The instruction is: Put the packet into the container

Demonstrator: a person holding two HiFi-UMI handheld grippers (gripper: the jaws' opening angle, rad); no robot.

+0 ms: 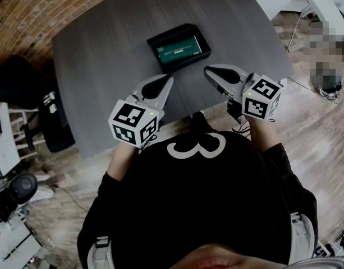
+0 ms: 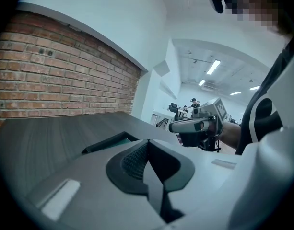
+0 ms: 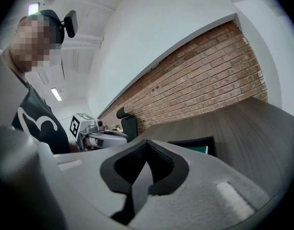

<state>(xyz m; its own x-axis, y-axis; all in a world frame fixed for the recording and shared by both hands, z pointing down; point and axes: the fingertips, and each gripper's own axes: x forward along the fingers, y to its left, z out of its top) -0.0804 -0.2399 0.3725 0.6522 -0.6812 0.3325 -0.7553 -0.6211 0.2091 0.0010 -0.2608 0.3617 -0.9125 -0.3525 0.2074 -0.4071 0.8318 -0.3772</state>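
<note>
A black container (image 1: pixel 159 42) sits on the far middle of the dark grey table (image 1: pixel 104 66), and a green packet (image 1: pixel 179 49) lies flat inside it. Both grippers hover near the table's front edge, short of the container. My left gripper (image 1: pixel 170 78) is shut and holds nothing. My right gripper (image 1: pixel 206 70) is also shut and empty. In the left gripper view the shut left gripper (image 2: pixel 147 143) points past the container (image 2: pixel 108 142) toward the right gripper (image 2: pixel 197 125). In the right gripper view the shut right gripper (image 3: pixel 147 143) has the container (image 3: pixel 192 142) and packet (image 3: pixel 200 149) just beyond it.
A brick wall (image 1: pixel 37 10) runs along the table's far left. A black chair (image 1: pixel 20 83) stands left of the table, with white furniture (image 1: pixel 6 139) nearby. Cables and a device (image 1: pixel 329 83) lie on the wooden floor at right.
</note>
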